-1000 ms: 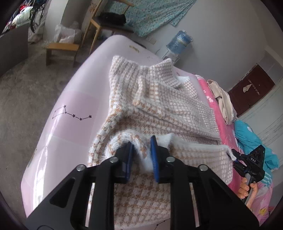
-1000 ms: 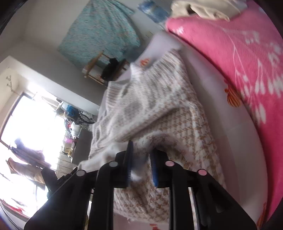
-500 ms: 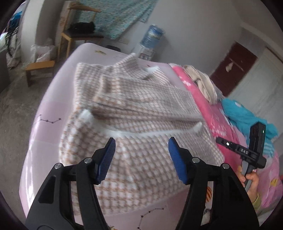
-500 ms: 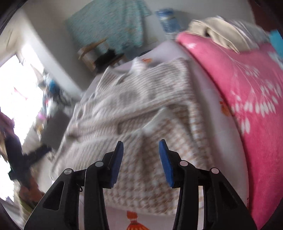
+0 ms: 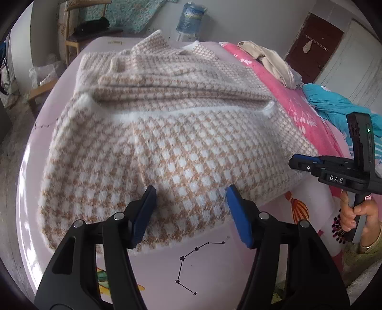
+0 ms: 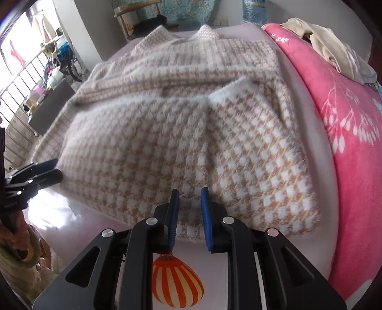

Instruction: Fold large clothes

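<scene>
A large fuzzy tan-and-white checked sweater (image 5: 167,133) lies on the pale pink bed, its lower part folded up over the body; it also fills the right wrist view (image 6: 181,133). My left gripper (image 5: 191,193) is open and empty, just above the sweater's near folded edge. My right gripper (image 6: 189,193) is open with a narrower gap, empty, over the near edge of the fold. The right gripper also shows at the right of the left wrist view (image 5: 292,163). The left gripper shows at the left edge of the right wrist view (image 6: 56,168).
A pink flowered blanket (image 6: 353,114) lies along the sweater's right side, with beige clothes (image 6: 331,45) on it. A teal garment (image 5: 334,107) lies further right. A wooden chair (image 5: 83,35) and a water bottle (image 5: 191,16) stand beyond the bed. The sheet (image 5: 205,267) shows in front.
Both grippers let go of the sweater's hem after carrying it up over the body. They have opened and drawn back toward the near edge; the folded part now lies flat.
</scene>
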The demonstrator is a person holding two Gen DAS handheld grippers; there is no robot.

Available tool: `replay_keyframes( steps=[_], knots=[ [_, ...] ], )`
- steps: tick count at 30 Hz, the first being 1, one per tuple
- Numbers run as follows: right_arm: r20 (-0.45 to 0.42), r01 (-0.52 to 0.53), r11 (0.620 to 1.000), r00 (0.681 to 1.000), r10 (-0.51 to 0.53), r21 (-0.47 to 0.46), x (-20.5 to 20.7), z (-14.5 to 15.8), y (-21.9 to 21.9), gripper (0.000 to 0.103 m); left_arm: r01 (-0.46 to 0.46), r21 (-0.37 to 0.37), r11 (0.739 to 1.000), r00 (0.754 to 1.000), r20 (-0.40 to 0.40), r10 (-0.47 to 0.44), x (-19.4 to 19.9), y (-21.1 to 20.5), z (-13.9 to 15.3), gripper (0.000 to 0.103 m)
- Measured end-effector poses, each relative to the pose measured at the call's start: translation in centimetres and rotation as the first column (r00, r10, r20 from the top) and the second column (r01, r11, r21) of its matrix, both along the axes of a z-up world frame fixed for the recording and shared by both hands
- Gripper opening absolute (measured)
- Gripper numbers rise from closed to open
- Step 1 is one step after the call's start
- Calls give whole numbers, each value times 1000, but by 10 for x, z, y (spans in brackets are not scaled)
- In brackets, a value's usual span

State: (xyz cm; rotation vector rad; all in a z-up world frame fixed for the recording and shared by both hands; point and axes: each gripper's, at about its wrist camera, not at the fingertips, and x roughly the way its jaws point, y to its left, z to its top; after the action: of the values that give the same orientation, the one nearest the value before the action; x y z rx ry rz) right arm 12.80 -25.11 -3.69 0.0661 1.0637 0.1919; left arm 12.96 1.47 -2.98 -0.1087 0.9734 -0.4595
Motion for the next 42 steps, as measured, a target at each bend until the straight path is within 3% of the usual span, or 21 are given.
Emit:
replay_keyframes(
  steps=[3,6,10,13,17,20,24,26,28,30,37,42],
  knots=[
    [99,-50,998,994,48,27,9,27,12,18,44,-33,998,997,60,-42,3,-8,12,59],
    [143,-104,994,985,99,30,26,32,33,18,70,-73,995,995,78,-64,14,-19,12,59],
    [54,-173,985,984,172,19,39,4,55,18,86,-58,995,996,17,-85,23,-30,-7,57],
    [-46,-148,988,988,150,49,31,-20,46,18,95,-46,994,995,18,-94,14,-29,-11,57],
    [-88,-125,989,987,132,83,25,-20,34,18,102,-51,993,995,18,-101,9,-26,-11,56],
    [-63,-131,989,989,136,74,24,-9,35,18,115,-67,991,992,53,-112,10,-24,-3,56],
    [51,-157,980,987,151,124,36,13,42,18,138,-152,979,985,128,-119,16,-21,11,55],
    [86,-184,970,981,172,161,47,15,51,18,149,-213,966,986,111,-127,24,-22,7,55],
    [38,-209,956,978,206,208,57,5,60,18,142,-246,959,990,18,-142,35,-26,-9,46],
    [-50,-220,954,971,234,203,58,-14,69,18,136,-253,958,990,10,-138,31,-23,-14,45],
    [-70,-219,957,969,236,192,42,-13,66,18,134,-261,956,990,-13,-143,15,-14,-18,43],
    [-50,-164,961,983,179,222,33,0,39,22,84,-227,970,996,17,-83,10,-8,-5,44]
  ],
)
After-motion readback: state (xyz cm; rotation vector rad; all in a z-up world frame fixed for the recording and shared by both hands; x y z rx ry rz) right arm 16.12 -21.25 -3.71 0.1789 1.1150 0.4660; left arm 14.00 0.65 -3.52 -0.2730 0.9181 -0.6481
